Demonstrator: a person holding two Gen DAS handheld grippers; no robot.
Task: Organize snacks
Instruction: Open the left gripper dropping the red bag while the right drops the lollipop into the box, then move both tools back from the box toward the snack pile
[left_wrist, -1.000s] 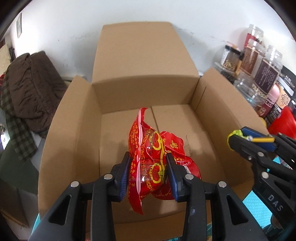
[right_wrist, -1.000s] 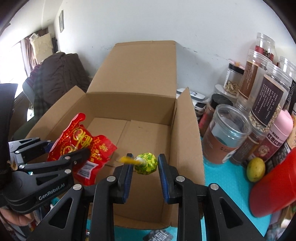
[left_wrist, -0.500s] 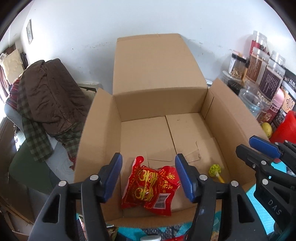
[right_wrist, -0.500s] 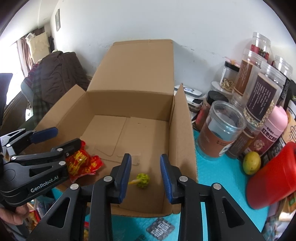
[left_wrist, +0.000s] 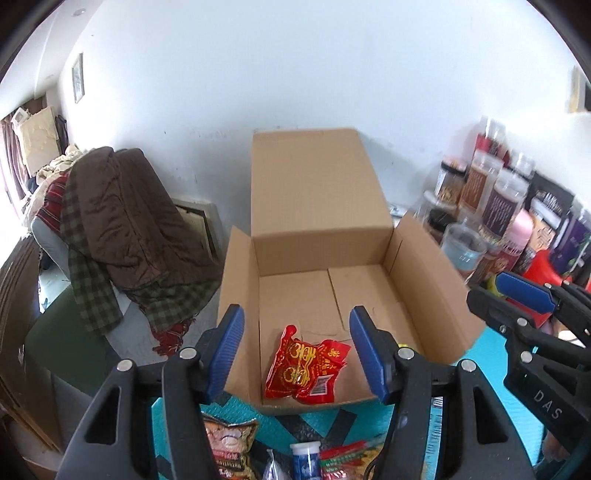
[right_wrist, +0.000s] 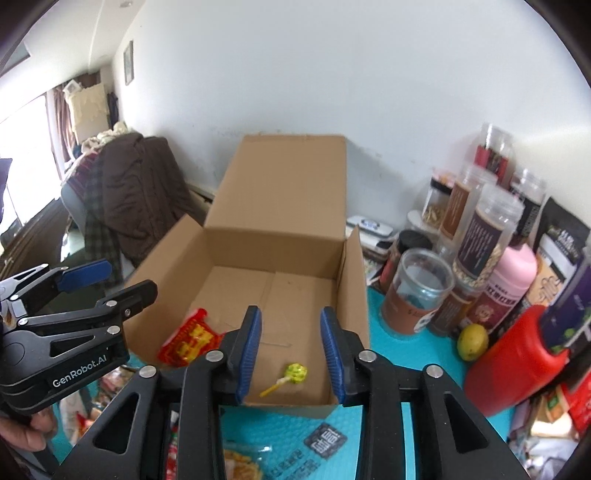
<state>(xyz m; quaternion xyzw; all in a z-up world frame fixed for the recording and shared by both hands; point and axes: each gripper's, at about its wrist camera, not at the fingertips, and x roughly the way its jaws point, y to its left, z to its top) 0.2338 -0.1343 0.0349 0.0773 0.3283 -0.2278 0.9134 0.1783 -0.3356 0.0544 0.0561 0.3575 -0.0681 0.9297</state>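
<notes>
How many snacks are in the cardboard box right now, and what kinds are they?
Red snack packets: 1
Lollipops: 1
Total in the cardboard box: 2

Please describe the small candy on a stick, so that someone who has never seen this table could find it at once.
Look into the open cardboard box on the turquoise mat. On its floor, near the front right corner, lies a lollipop in a yellow-green wrapper with a yellow stick. Its only neighbour in the box is a much larger, flat red snack packet on the left.
</notes>
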